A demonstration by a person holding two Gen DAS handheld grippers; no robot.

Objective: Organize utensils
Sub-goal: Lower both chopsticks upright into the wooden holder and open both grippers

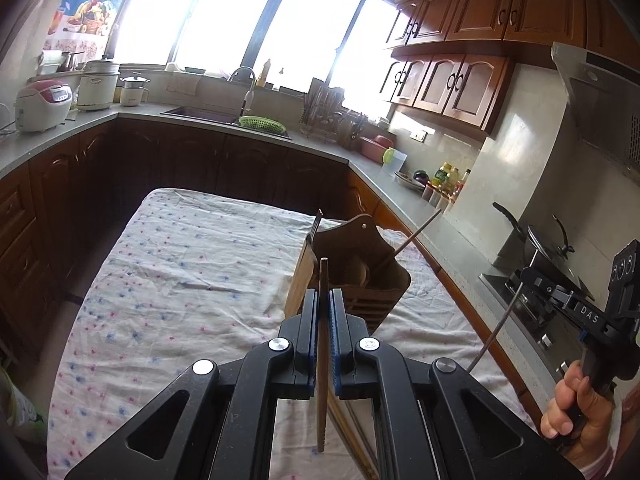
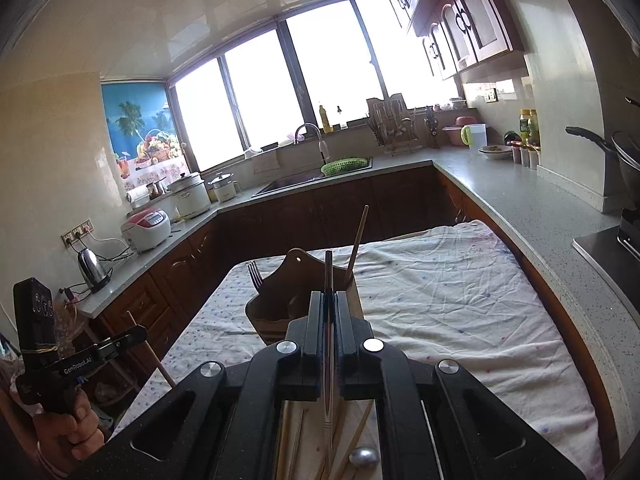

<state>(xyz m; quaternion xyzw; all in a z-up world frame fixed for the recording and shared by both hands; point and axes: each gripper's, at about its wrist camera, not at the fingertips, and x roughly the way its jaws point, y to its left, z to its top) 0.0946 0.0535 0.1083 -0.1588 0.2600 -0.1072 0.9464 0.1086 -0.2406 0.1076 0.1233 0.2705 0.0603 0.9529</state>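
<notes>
Left tongs [image 1: 325,312]: clenched on a wooden chopstick [image 1: 323,344], held upright above the tabletop [image 1: 180,264]
Right tongs [image 2: 329,312]: clenched on a dark chopstick [image 2: 329,280]
Holder: wooden utensil holder [image 1: 352,264] stands on the floral cloth; a fork [image 2: 254,274] and another chopstick [image 2: 357,240] lean inside it
Below right tongs: loose chopsticks [image 2: 296,440] and a spoon [image 2: 363,458] lie beneath

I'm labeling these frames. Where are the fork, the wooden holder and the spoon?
fork [image 2: 254,271]: right wrist view, tines.
wooden holder [image 1: 362,242]: left wrist view, back panel.
spoon [image 2: 363,457]: right wrist view, bowl.
</notes>
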